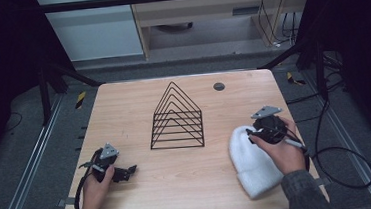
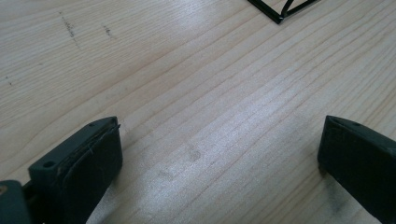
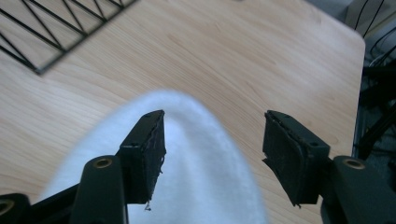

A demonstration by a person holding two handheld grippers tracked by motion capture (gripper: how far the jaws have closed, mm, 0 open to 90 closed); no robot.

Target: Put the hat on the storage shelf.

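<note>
Light wood desk point(image 1: 190, 184), black wire rack point(image 1: 176, 117) at center. Left gripper point(image 2: 219, 154) jaws apart near rack's front-left; right gripper point(image 3: 212, 154) jaws apart over white beanie point(image 1: 251, 164), rack's right.

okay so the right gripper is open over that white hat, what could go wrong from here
The right gripper has its jaws open above the white beanie; closing on soft knit may pinch only a fold, so it could slip out. The hat lies near the table edge and could be nudged off. Swinging it left risks snagging the wire rack.
</note>
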